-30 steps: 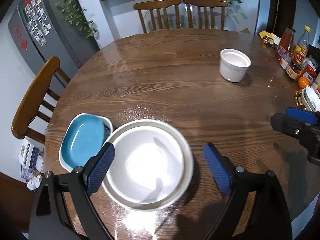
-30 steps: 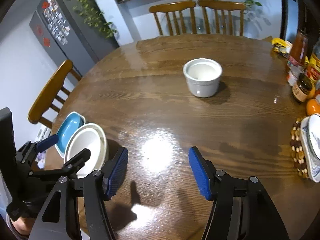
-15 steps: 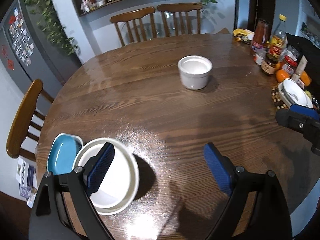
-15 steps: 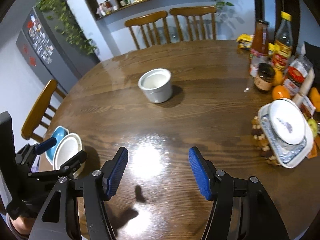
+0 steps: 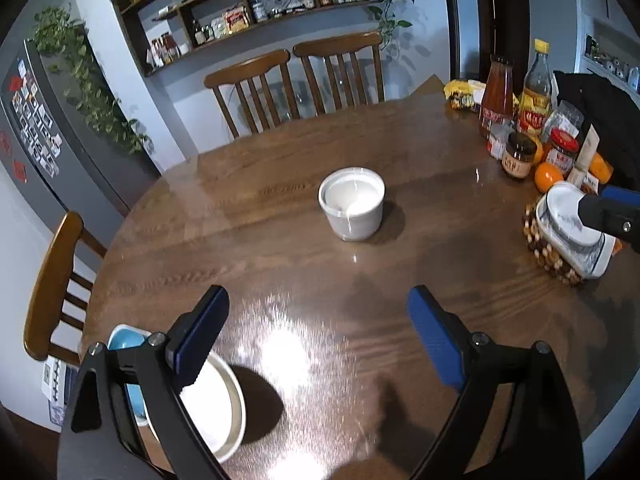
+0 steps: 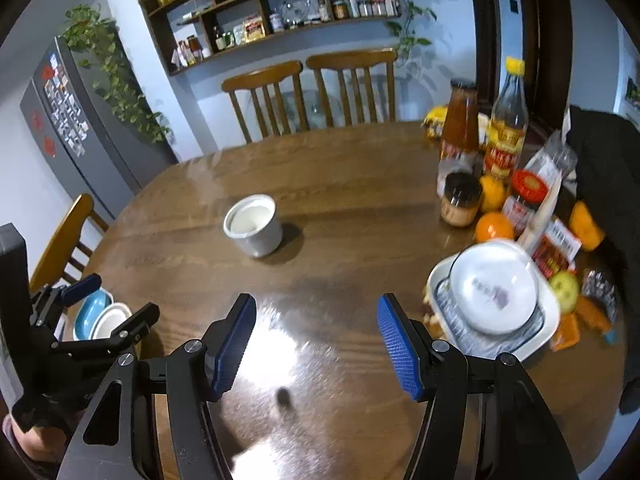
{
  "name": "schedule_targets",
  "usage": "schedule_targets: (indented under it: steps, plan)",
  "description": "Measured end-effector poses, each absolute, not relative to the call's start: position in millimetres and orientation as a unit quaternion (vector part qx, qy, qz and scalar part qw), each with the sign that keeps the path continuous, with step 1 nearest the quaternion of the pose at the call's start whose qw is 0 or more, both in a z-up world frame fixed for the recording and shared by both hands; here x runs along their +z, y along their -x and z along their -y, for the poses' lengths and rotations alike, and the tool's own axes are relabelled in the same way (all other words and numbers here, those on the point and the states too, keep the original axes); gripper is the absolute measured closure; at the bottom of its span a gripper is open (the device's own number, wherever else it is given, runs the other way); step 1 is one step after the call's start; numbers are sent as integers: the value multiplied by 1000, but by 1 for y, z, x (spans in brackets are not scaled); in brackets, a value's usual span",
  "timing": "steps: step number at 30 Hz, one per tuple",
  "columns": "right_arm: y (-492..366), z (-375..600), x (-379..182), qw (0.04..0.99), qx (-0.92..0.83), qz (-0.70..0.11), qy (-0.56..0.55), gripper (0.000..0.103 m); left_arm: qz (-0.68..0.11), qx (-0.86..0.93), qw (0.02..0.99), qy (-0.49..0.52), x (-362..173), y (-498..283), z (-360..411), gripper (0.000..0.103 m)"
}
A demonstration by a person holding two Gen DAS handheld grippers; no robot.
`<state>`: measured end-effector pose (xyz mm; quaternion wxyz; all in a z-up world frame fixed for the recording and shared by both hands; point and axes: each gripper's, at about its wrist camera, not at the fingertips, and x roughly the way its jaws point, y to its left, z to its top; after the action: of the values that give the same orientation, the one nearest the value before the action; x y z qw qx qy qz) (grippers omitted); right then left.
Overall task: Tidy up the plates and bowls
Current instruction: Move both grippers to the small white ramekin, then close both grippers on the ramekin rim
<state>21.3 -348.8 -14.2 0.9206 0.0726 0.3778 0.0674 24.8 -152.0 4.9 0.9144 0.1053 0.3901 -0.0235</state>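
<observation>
Both claws lifted off, round glossy wood table [image 5: 420, 184], white ceramic pot [image 5: 352, 204]

A round wooden bench [image 5: 280, 240] shows dark brown grain under a white ceramic cup [image 5: 352, 204], a glossy white round plate [image 5: 216, 412], a blue-glazed dish with white rim [image 5: 124, 340] and a white square dish with blue pattern [image 6: 492, 312].

My left wrist view looks forward and steeply down along its fingers [image 5: 200, 340] over the near desk [image 5: 280, 240] edge, close above it. My right wrist view faces likewise, from further right. Both share the desk, the white cup [image 5: 352, 204] at mid-distance, two chairs [image 6: 308, 92] and the wall shelf [image 6: 280, 8].
</observation>
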Motion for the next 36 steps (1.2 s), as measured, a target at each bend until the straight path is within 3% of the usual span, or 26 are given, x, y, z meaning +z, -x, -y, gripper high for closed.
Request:
schedule_targets:
  steps: [11, 19, 36]
  plan:
    - [-74, 345, 11, 928, 82, -359, -49, 39, -375, 1, 921, -105, 24, -82, 154, 12]
    - [-128, 324, 0, 916, 104, -384, -44, 39, -405, 16, 910, -81, 6, -141, 142, 12]
    - [-228, 284, -104, 851, 160, -493, -79, 39, -502, 7, 864, -45, -82, -206, 137, 13]
